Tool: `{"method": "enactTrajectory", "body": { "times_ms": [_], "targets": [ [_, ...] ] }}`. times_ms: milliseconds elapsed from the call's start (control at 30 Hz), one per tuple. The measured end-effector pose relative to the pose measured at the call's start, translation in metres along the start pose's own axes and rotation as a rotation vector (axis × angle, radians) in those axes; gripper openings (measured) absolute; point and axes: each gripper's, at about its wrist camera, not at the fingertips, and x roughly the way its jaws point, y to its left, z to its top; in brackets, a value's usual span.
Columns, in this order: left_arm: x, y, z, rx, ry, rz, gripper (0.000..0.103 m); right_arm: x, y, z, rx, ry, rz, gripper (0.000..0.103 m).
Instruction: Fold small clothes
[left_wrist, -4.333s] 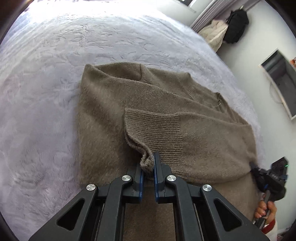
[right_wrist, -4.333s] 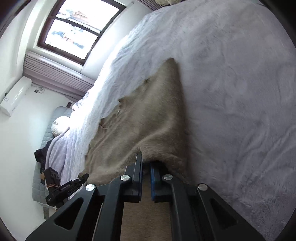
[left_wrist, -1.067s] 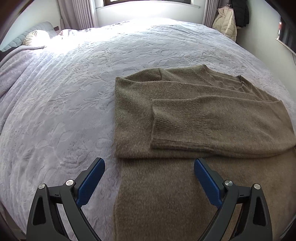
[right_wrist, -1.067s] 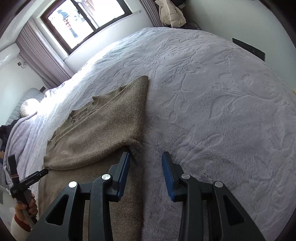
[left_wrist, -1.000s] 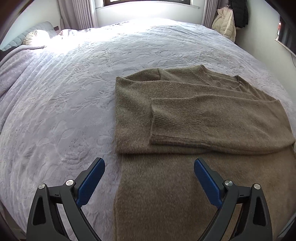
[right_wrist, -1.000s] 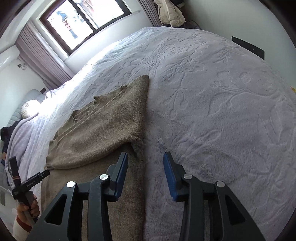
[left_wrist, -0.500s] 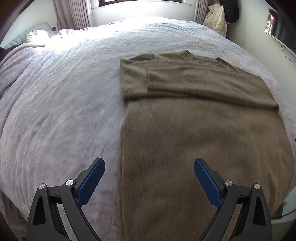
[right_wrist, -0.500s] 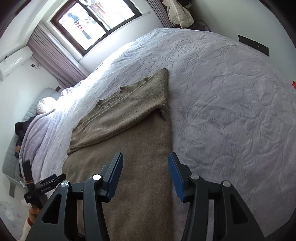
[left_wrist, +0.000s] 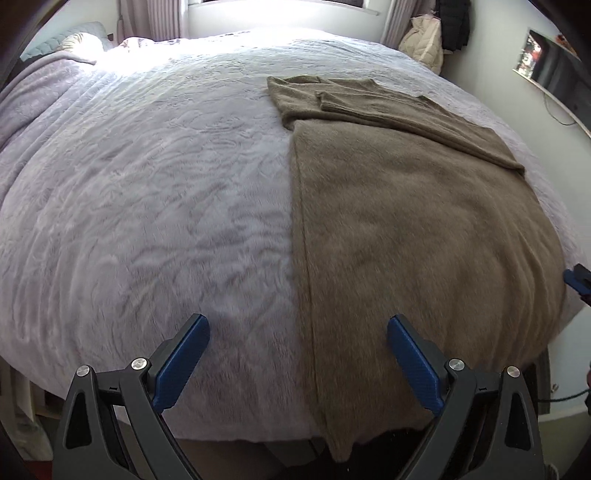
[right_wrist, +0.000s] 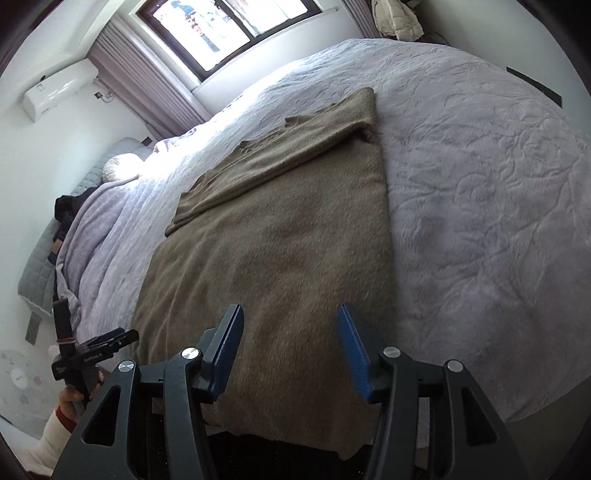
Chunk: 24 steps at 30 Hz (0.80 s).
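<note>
A brown knit sweater (left_wrist: 406, 206) lies flat on the bed, sleeves folded across its chest at the far end, hem hanging over the near bed edge. It also shows in the right wrist view (right_wrist: 288, 236). My left gripper (left_wrist: 297, 354) is wide open and empty, above the sweater's left hem side at the bed edge. My right gripper (right_wrist: 290, 350) is open and empty, above the hem near its right side. The left gripper also shows in the right wrist view (right_wrist: 92, 350), and the tip of the right gripper in the left wrist view (left_wrist: 578, 280).
The bed has a lilac textured blanket (left_wrist: 147, 184). A pillow (right_wrist: 118, 166) and dark clothes lie at its head. A window (right_wrist: 229, 26), an air conditioner (right_wrist: 59, 88), a hung jacket (left_wrist: 424, 40) and a wall screen (left_wrist: 554, 70) surround it.
Both grippers let go of the folded sleeves, opened, and pulled back toward the foot of the bed. The sweater's hem now lies just beneath them.
</note>
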Motion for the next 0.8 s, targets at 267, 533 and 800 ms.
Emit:
{"method": "enactTrajectory", "body": {
  "times_ms": [267,533,800],
  "targets": [
    [-0.004,-0.015,-0.043,0.093,0.03,-0.16,0.097,-0.006,-0.026,-0.043,0.014,0.059,0.083,0.057],
    [0.005,-0.037,-0.061,0.151,0.053,-0.244,0.097,0.018,-0.052,-0.07,0.029,0.151,0.115,0.057],
    [0.008,-0.035,-0.07,0.138,0.069,-0.277,0.097,0.028,-0.062,-0.078,0.038,0.166,0.137,0.057]
  ]
}}
